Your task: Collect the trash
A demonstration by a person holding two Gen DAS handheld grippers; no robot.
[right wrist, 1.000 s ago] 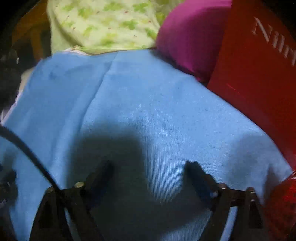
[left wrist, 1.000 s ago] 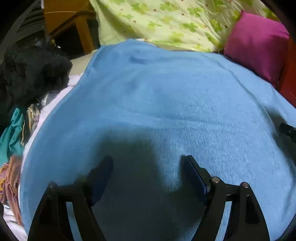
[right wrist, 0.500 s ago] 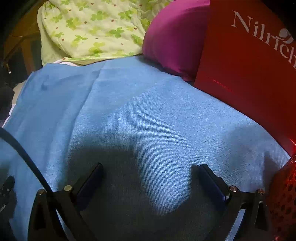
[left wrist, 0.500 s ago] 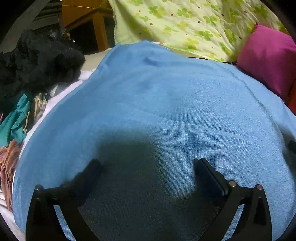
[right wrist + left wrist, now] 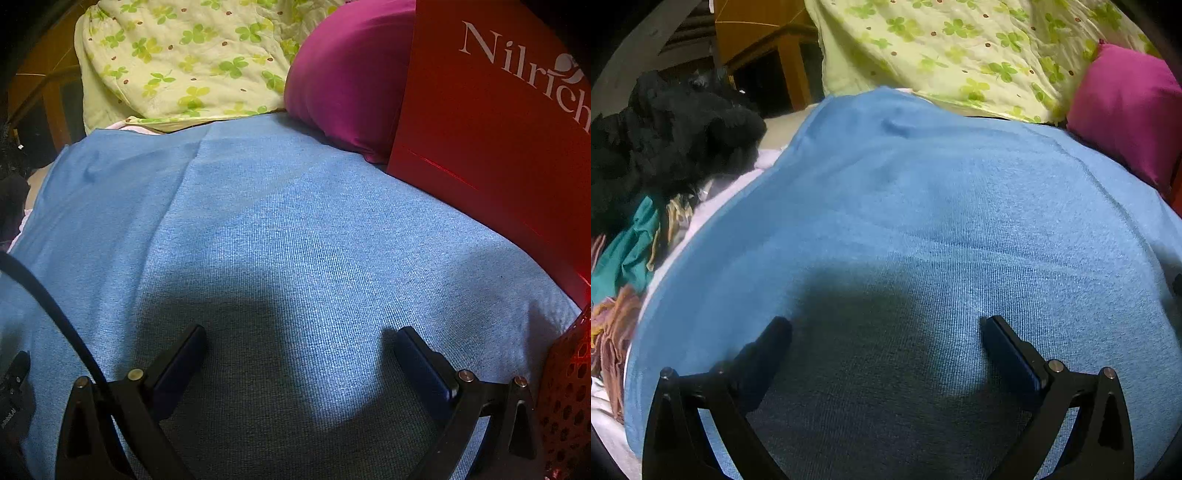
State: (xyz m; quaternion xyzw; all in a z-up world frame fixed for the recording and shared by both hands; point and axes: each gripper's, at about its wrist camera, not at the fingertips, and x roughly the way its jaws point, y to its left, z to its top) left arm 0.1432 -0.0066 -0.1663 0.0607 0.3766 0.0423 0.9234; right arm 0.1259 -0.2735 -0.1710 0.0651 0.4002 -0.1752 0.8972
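A: Left gripper (image 5: 886, 328)?
B: Jaws spread wide, nothing between them, pointing down over the blue cloth (image 5: 923, 221).
A: Right gripper (image 5: 299, 339)?
B: Same, wide apart and empty, above the same cloth.
A: Any trash?
B: None that I can make out in either view.
A: Ahead of the left tool?
B: Clover-print quilt (image 5: 960, 55) straight beyond the cloth, magenta cushion (image 5: 1126, 110) ahead and to its right, black fluffy heap (image 5: 665, 140) ahead-left, teal and brown clothes (image 5: 624, 258) off its left side.
A: Right tool?
B: Red box with white "Nilrich" lettering (image 5: 498, 129) ahead-right, touching the cushion; red perforated basket (image 5: 569, 398) just beside its right finger; black cable (image 5: 44, 295) crosses its left.
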